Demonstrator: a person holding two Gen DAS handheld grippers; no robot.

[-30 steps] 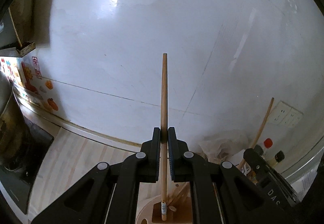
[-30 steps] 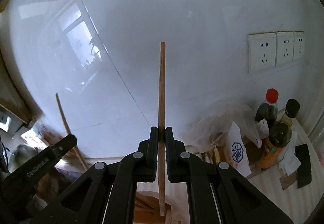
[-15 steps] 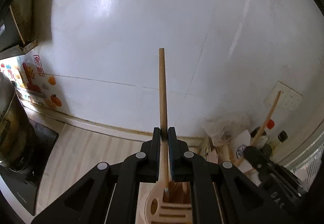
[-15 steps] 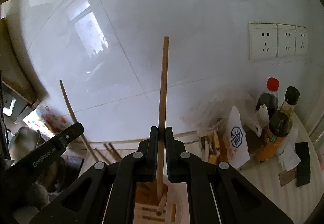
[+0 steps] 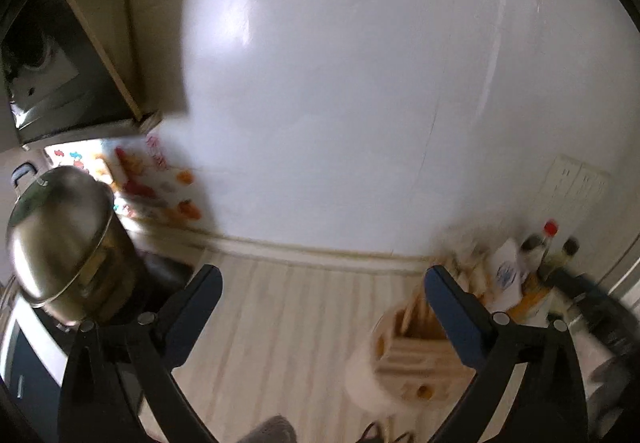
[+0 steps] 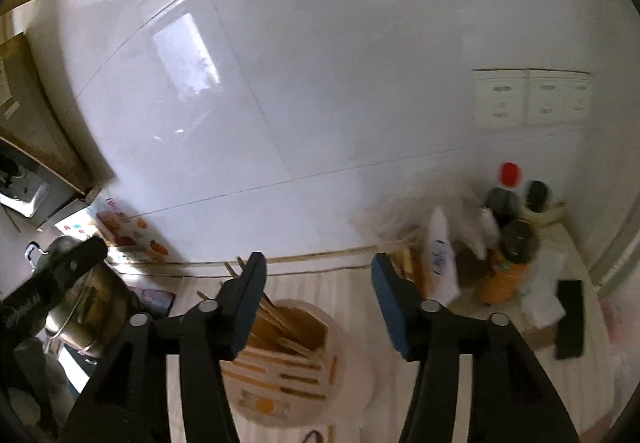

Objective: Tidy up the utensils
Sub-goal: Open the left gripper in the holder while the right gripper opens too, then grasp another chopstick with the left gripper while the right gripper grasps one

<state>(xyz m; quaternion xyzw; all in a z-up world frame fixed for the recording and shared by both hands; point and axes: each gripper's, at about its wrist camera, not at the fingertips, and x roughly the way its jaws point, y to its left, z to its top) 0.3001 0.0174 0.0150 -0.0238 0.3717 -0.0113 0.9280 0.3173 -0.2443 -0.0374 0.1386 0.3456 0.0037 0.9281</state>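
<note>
A round wooden utensil holder [image 6: 288, 359] stands on the pale striped counter, with several wooden sticks [image 6: 280, 317] leaning in its slots. My right gripper [image 6: 318, 273] is open and empty, just above and behind the holder. In the left wrist view the holder [image 5: 416, 359] is blurred at lower right, under the right finger. My left gripper [image 5: 322, 285] is wide open and empty over bare counter [image 5: 304, 323]. The left gripper's body [image 6: 52, 283] shows at the left of the right wrist view.
A steel pot with lid [image 5: 60, 243] sits on a dark hob at left. Sauce bottles [image 6: 508, 227], plastic bags and packets [image 6: 440, 255] crowd the back right corner. White tiled wall behind with sockets [image 6: 532, 99]. A black object [image 6: 570, 319] lies at right.
Both grippers held a wooden stick upright over the holder; now both have opened, the sticks are in the holder, and both grippers have pulled up and back. The left has shifted left.
</note>
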